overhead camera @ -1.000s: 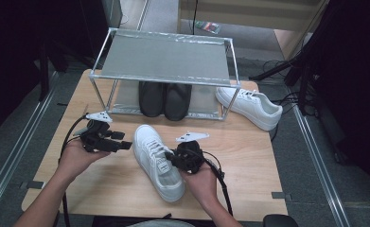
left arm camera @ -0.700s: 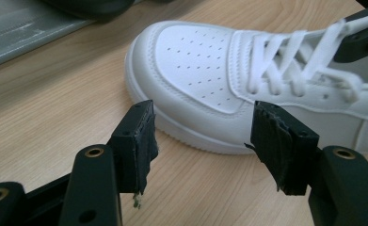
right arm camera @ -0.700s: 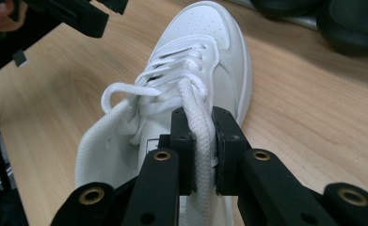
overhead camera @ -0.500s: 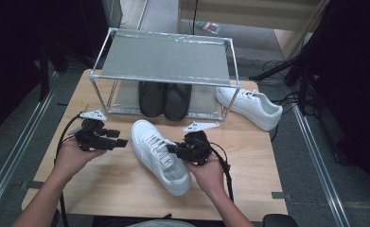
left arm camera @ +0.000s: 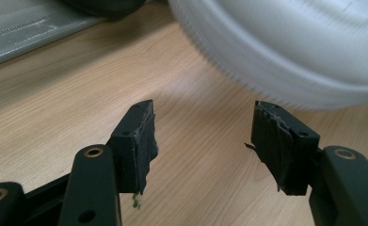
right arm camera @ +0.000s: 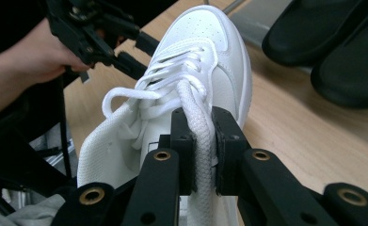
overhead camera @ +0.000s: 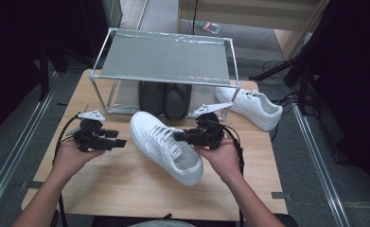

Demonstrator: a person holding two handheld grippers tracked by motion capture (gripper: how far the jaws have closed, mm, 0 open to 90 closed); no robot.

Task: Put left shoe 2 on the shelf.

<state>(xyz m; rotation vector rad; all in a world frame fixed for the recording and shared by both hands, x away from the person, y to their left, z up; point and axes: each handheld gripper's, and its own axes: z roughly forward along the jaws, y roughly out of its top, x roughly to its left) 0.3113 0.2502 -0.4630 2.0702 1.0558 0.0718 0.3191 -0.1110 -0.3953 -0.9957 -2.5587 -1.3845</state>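
Sneaker (overhead camera: pixel 166 146) lies mid-table before the rack (overhead camera: pixel 163 59), its tongue pinched by the right gripper (overhead camera: pixel 185 137); left gripper (overhead camera: pixel 118 143) gapes empty. Shelving it beside the black pair (overhead camera: pixel 166 98) remains.

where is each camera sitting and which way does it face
High view: above the person's side, facing forward and down on the table; both forearms, left gripper, right gripper.
Left gripper view: on the left gripper, facing the table past open jaws.
Right gripper view: on the right gripper, jaws shut on the white sneaker's tongue; a hand shows.
Shared: all show the white sneaker.
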